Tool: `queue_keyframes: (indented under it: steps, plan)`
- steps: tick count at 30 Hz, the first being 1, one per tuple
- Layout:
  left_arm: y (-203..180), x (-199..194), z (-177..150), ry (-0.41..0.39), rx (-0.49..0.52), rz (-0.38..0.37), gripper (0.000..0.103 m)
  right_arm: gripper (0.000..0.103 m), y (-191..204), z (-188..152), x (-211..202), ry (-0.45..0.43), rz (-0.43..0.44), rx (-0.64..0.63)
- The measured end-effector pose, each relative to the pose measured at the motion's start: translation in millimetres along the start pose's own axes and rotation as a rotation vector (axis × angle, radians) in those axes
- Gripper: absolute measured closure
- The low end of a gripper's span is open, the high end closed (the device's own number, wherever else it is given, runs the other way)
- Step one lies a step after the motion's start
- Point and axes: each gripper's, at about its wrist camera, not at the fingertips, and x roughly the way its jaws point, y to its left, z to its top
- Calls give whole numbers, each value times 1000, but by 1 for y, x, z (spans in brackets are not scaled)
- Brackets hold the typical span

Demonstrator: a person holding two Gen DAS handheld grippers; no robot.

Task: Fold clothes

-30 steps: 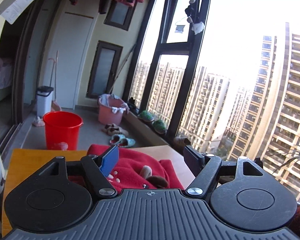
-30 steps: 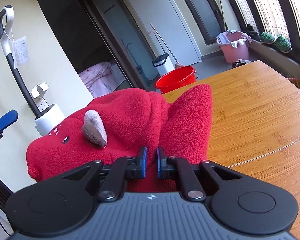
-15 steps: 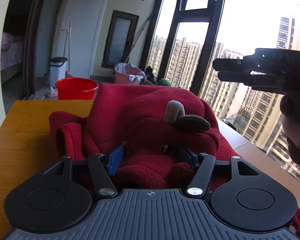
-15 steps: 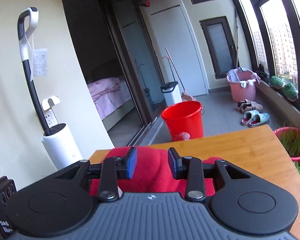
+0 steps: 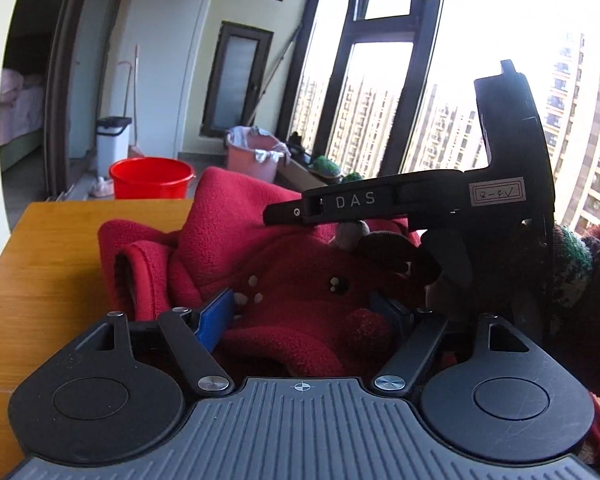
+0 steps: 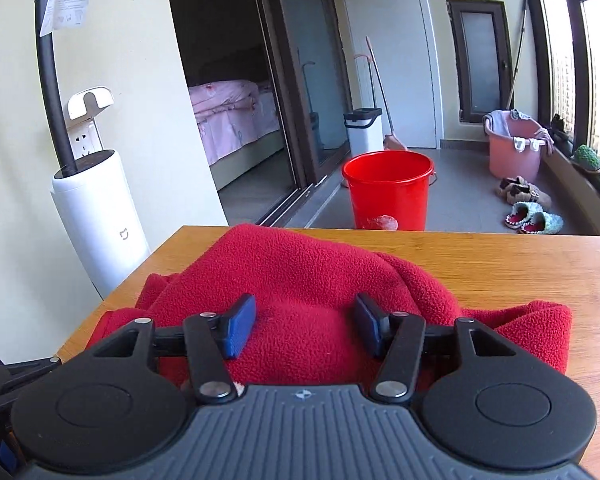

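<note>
Left gripper (image 5: 304,312) stands spread wide, jaws just opened further, with the hood of the red fleece (image 5: 284,280) bunched between its pads but not pinched. Right gripper (image 6: 306,330), jaws just opened to about half, holds nothing and hovers over the fleece (image 6: 312,280). The fleece lies heaped at the table's (image 6: 500,256) near left corner, directly ahead of both grippers; its long axis cannot be told.

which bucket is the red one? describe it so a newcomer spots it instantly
Past the far edge of the wooden table, on the grey balcony floor, stands the red bucket, just right of the sliding door track. Unlike the pink tub further back by the window, which holds laundry, it is bright red, round and nearer the table.
</note>
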Motion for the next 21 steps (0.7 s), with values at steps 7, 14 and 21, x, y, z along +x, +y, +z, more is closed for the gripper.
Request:
queue_keyframes:
  steps: [7,14,21]
  plan:
    - [1,0,1,1,-11,1,21,47,-9,14,-34,-74,20,57]
    - [0,-1,0,11,-1,10,20,44,-22,-14,-23,-55,-21,39]
    - [8,13,8,29,-3,19,17,40,-27,-10,-5,-82,-16,16]
